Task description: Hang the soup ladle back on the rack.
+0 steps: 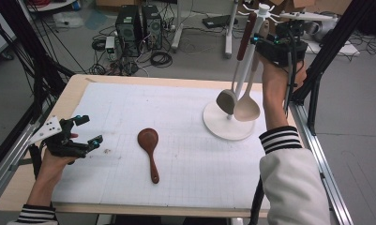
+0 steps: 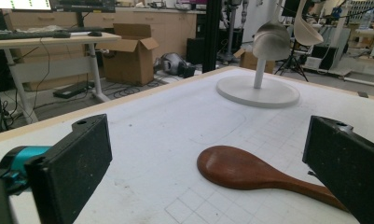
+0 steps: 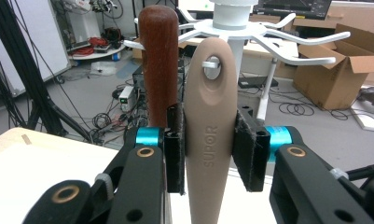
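Note:
A white hook rack (image 1: 229, 126) stands at the mat's far right. From its top hang a beige spoon (image 1: 247, 108) and a brown-handled utensil with a grey head (image 1: 227, 100). My right gripper (image 1: 257, 41) is raised beside the rack's top and shut on the beige spoon's handle (image 3: 210, 107), whose hole sits over a white peg (image 3: 211, 65); the brown handle (image 3: 159, 60) hangs just left of it. A dark wooden spoon (image 1: 149, 145) lies flat mid-mat. My left gripper (image 1: 89, 130) rests at the table's left, open, with the wooden spoon (image 2: 240, 170) lying ahead between its jaws, untouched.
A white gridded mat (image 1: 176, 108) covers most of the wooden table (image 1: 71, 91). Black frame posts (image 1: 317, 70) stand by the right edge. Computers, cables and cardboard boxes sit on the floor beyond the far edge.

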`<act>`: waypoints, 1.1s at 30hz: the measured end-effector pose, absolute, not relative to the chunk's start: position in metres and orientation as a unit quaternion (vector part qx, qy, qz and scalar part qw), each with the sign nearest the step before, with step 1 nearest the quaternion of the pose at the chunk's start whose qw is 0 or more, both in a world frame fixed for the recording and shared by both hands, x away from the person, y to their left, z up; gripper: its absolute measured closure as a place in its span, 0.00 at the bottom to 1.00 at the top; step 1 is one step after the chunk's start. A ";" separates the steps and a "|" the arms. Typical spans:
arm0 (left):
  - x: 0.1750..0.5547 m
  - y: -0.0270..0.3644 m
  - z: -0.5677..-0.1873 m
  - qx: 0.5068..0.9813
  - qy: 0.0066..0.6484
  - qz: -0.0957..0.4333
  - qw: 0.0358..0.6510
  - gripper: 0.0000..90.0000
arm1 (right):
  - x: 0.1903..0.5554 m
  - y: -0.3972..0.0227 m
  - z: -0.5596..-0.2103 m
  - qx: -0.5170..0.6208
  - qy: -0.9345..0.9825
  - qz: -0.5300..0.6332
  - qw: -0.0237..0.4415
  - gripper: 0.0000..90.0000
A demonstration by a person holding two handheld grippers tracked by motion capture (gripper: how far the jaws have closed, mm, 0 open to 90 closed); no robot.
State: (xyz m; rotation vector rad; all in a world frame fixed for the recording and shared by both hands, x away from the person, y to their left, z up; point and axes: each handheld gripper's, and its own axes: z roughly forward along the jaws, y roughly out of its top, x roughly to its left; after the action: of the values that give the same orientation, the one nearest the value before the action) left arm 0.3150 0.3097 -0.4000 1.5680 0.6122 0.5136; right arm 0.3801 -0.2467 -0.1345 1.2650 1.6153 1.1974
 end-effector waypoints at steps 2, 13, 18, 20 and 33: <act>0.315 0.310 -0.400 0.687 0.268 0.225 0.637 0.02 | 0.381 -0.247 -0.135 0.494 0.631 0.468 0.373 0.76; 0.315 0.310 -0.400 0.688 0.267 0.225 0.636 0.02 | 0.383 -0.248 -0.136 0.492 0.630 0.472 0.371 0.76; 0.315 0.309 -0.401 0.689 0.267 0.224 0.635 0.02 | 0.383 -0.248 -0.137 0.490 0.631 0.474 0.371 0.75; 0.315 0.309 -0.401 0.689 0.267 0.224 0.635 0.02 | 0.383 -0.248 -0.137 0.489 0.631 0.474 0.371 0.75; 0.315 0.309 -0.401 0.690 0.268 0.224 0.634 0.02 | 0.383 -0.247 -0.144 0.480 0.634 0.477 0.373 0.70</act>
State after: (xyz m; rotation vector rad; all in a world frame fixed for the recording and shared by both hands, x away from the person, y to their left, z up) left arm 0.3147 0.3092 -0.4008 1.5765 0.6117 0.5131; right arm 0.3830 -0.2471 -0.1437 1.2305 1.6250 1.2219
